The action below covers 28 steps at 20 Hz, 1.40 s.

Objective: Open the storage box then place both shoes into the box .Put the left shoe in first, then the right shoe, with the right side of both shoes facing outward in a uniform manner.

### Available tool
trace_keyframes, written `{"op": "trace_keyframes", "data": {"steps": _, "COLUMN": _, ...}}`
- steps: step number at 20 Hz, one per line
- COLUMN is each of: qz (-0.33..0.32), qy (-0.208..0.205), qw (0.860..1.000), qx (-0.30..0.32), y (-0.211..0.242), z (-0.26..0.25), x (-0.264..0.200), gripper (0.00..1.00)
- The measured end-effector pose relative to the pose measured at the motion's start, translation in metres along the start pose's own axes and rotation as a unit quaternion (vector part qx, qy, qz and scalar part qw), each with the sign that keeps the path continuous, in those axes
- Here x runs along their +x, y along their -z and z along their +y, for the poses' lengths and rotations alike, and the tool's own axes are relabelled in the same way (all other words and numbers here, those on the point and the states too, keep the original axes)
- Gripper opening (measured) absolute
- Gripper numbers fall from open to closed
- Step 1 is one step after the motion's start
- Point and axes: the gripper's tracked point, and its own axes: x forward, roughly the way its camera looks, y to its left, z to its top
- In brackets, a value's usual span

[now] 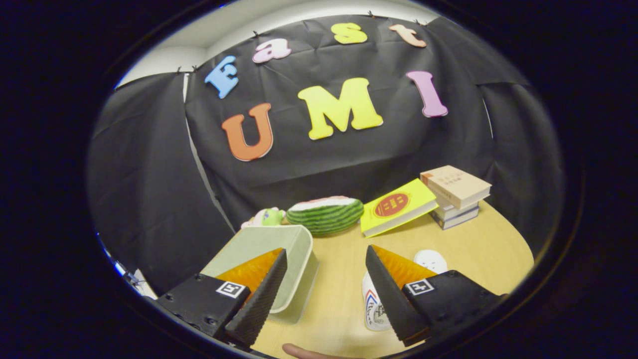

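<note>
My gripper (326, 252) is open and holds nothing, its fingers spread wide above the wooden table (339, 299). A pale green storage box (259, 244) with a white rim stands to the left, partly behind the left finger (259, 299); I cannot tell whether its lid is up. A white shoe (373, 313) with a red and blue mark lies on the table, mostly hidden behind the right finger (391, 294). Just beyond that finger a white rounded piece (431, 259) shows, possibly the second shoe.
Along the back of the table lie a watermelon-slice toy (326, 213) and a small pink and green toy (264, 218). A yellow book (396, 205) leans on a stack of books (456, 197). A person's fingertip (304, 351) shows at the near edge.
</note>
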Motion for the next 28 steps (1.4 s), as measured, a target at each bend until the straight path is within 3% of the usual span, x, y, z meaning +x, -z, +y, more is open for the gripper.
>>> {"op": "trace_keyframes", "data": {"steps": 4, "qz": 0.051, "qy": -0.092, "qw": 0.994, "qx": 0.017, "y": 0.015, "z": 0.021, "x": 0.042, "gripper": 1.0}}
{"op": "trace_keyframes", "data": {"steps": 7, "qz": 0.103, "qy": -0.164, "qw": 0.979, "qx": 0.06, "y": 0.028, "z": 0.029, "x": 0.069, "gripper": 0.99}}
{"op": "trace_keyframes", "data": {"steps": 9, "qz": 0.154, "qy": -0.217, "qw": 0.958, "qx": 0.102, "y": 0.045, "z": 0.036, "x": 0.076, "gripper": 0.99}}
{"op": "trace_keyframes", "data": {"steps": 13, "qz": 0.221, "qy": -0.274, "qw": 0.913, "qx": 0.204, "y": 0.062, "z": 0.034, "x": 0.106, "gripper": 0.99}}
{"op": "trace_keyframes", "data": {"steps": 17, "qz": 0.279, "qy": -0.352, "qw": 0.828, "qx": 0.336, "y": 0.062, "z": 0.045, "x": 0.124, "gripper": 0.98}}
{"op": "trace_keyframes", "data": {"steps": 18, "qz": 0.289, "qy": -0.36, "qw": 0.814, "qx": 0.352, "y": 0.064, "z": 0.047, "x": 0.131, "gripper": 0.99}}
{"op": "trace_keyframes", "data": {"steps": 21, "qz": 0.314, "qy": -0.354, "qw": 0.81, "qx": 0.345, "y": 0.086, "z": 0.048, "x": 0.149, "gripper": 0.98}}
{"op": "trace_keyframes", "data": {"steps": 25, "qz": 0.338, "qy": -0.434, "qw": 0.749, "qx": 0.369, "y": 0.078, "z": 0.074, "x": 0.127, "gripper": 0.94}}
{"op": "trace_keyframes", "data": {"steps": 28, "qz": 0.345, "qy": -0.418, "qw": 0.756, "qx": 0.368, "y": 0.082, "z": 0.072, "x": 0.132, "gripper": 0.81}}
